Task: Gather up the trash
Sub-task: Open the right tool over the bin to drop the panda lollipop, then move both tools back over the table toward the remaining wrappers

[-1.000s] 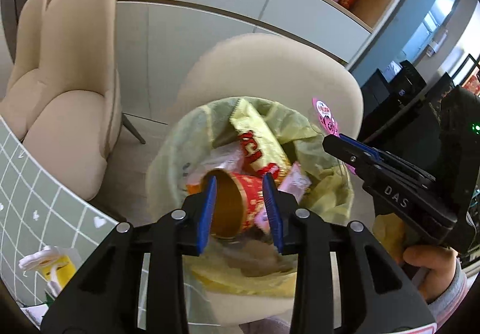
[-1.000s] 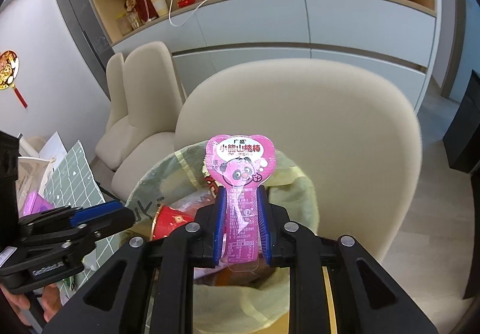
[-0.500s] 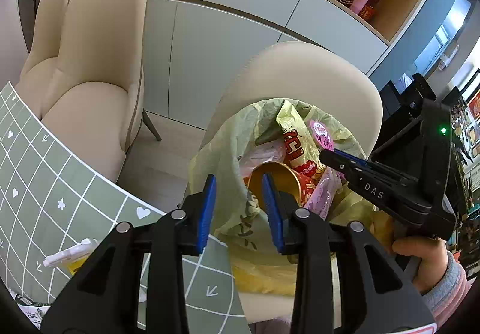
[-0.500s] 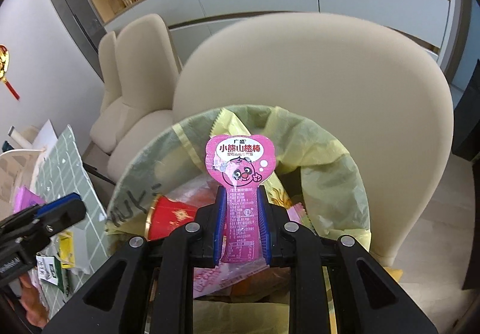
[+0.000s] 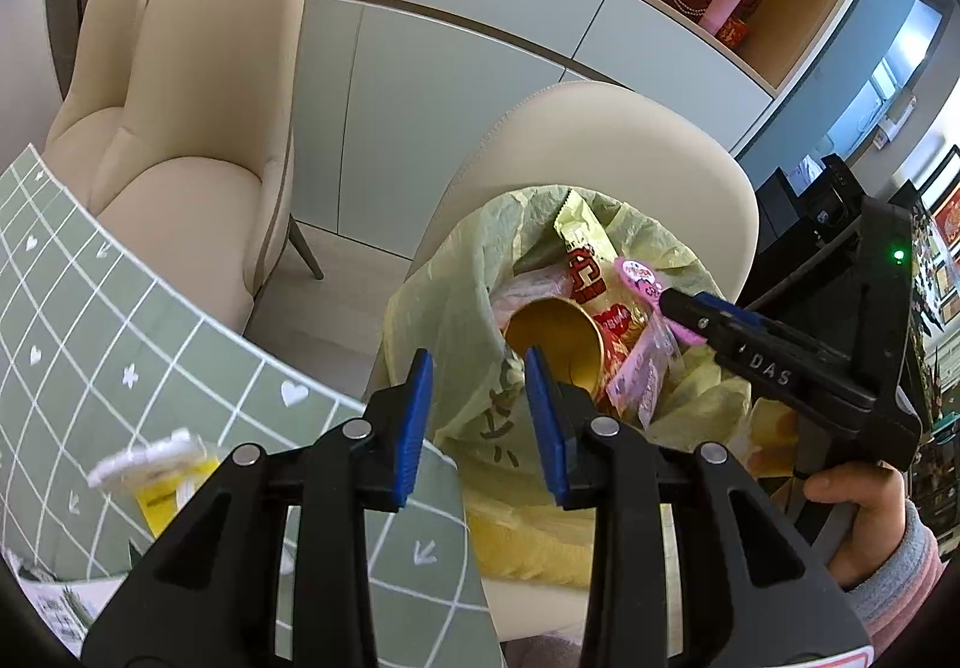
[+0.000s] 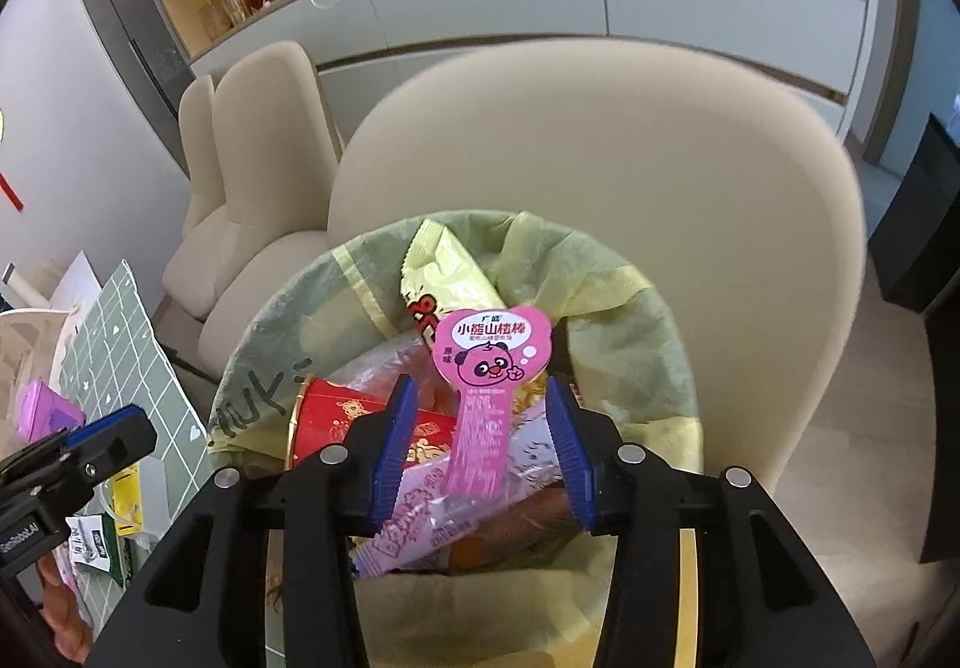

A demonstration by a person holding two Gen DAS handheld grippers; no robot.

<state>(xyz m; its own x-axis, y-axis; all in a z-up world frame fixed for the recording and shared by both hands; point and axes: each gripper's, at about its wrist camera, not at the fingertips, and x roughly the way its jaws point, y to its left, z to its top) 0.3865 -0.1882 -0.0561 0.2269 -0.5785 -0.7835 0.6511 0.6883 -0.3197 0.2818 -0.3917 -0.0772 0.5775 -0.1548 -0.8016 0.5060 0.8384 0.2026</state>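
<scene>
A yellow-green trash bag [image 6: 624, 302] sits on a beige chair and holds a red paper cup [image 6: 336, 416], a yellow snack packet [image 6: 444, 272] and pink wrappers. My right gripper [image 6: 483, 452] is open above the bag; a pink heart-topped wrapper [image 6: 489, 368] stands loose between its jaws, over the trash. In the left wrist view the bag [image 5: 456, 296], the gold-lined cup [image 5: 552, 332] and the pink wrapper [image 5: 639, 275] show ahead. My left gripper [image 5: 480, 422] is open and empty at the bag's near rim, above the table edge.
A green grid mat [image 5: 120, 320] covers the table at left, with a yellow-and-white wrapper [image 5: 156, 470] on it. A purple packet [image 6: 45, 416] and papers lie on the table. Beige chairs [image 5: 198, 128] stand in front of white cabinets [image 5: 480, 86].
My right gripper has opened and let go of the pink wrapper over the bag. My left gripper has let go of the red cup and pulled back from the bag toward the table.
</scene>
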